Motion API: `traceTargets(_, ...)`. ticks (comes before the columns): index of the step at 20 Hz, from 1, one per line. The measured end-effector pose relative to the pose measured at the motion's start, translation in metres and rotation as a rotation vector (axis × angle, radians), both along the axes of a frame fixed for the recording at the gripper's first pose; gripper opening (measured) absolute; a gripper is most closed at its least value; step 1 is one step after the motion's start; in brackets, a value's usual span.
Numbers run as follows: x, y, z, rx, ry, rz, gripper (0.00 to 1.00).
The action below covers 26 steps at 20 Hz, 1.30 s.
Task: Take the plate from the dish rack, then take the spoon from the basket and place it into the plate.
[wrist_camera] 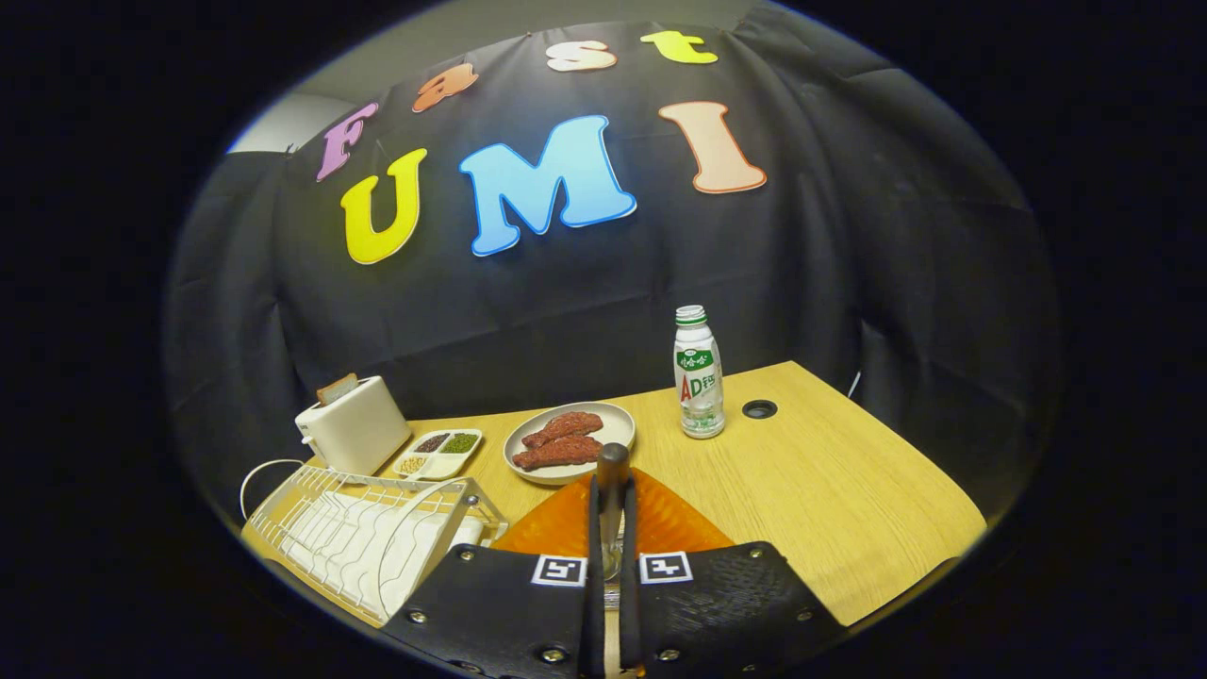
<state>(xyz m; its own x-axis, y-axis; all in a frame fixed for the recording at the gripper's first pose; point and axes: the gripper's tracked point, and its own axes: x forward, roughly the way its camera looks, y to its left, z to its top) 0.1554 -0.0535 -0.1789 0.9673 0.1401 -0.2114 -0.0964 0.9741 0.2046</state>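
The gripper pinches the slim, stiff, slippery spoon by its handle above the orange plate.

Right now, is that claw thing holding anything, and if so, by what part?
Yes. The gripper is shut on a spoon, both fingers pressing its handle, whose dark rounded end sticks up above the orange plate.
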Motion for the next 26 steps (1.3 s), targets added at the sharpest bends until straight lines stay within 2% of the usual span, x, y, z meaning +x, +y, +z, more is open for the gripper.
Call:
traceTargets(6,-0.002,0.000,0.035,0.011,-0.047,-0.001,0.06)
traceTargets(12,-0.035,-0.003,0.087,0.000,-0.093,-0.004,0.06)
traceTargets(20,-0.121,0.022,0.137,-0.035,-0.165,0.044,0.06)
traceTargets(26,-0.183,0.054,0.112,0.005,-0.123,0.119,0.06)
